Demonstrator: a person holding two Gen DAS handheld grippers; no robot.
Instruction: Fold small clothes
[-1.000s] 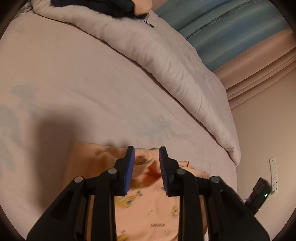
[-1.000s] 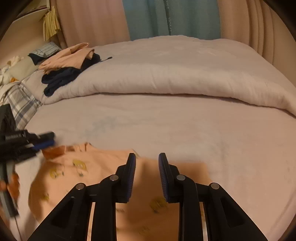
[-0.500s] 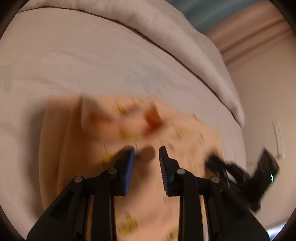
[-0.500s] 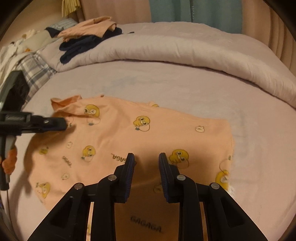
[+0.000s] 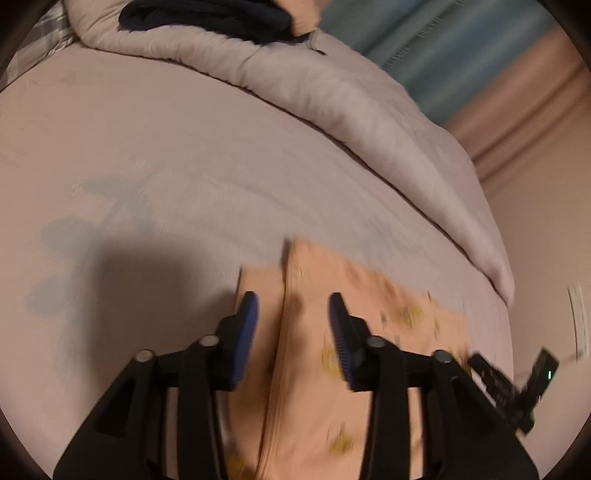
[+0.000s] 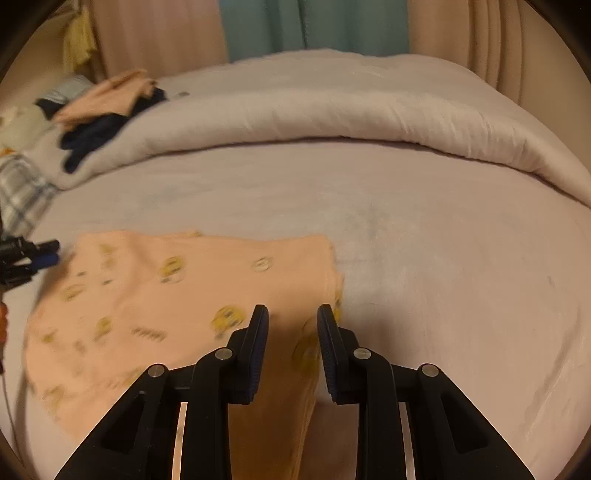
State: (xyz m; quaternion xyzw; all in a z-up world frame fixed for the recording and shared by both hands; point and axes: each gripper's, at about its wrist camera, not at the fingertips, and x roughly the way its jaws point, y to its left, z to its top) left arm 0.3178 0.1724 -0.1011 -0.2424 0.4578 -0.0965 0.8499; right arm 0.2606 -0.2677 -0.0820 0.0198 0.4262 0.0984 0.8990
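A peach garment [image 6: 192, 295] printed with yellow cartoon figures lies on the bed [image 6: 443, 258], on the near part of the pale sheet, with its far edge folded straight. The fabric reads blurred in both wrist views.

Left gripper [image 5: 293, 332]: the jaws are opening, with blue pads showing. A raised fold of the peach garment [image 5: 295, 288] runs up between them — the pads stand clear of it on either side, gripping nothing.

Right gripper [image 6: 291, 332]: the jaws are also opening, at a moderate gap. The right-hand edge of the garment passes beneath and between them, in shadow; no pad presses on the cloth.

In the right wrist view the left gripper [image 6: 44, 254] sits at the garment's left end. In the left wrist view the other gripper's black body shows at the right edge.

Surroundings: a rolled white duvet [image 6: 332, 110] crosses the far side of the bed. A pile of clothes [image 6: 107, 110] — peach over dark navy — rests at its left end. A teal curtain [image 6: 314, 26] hangs behind.
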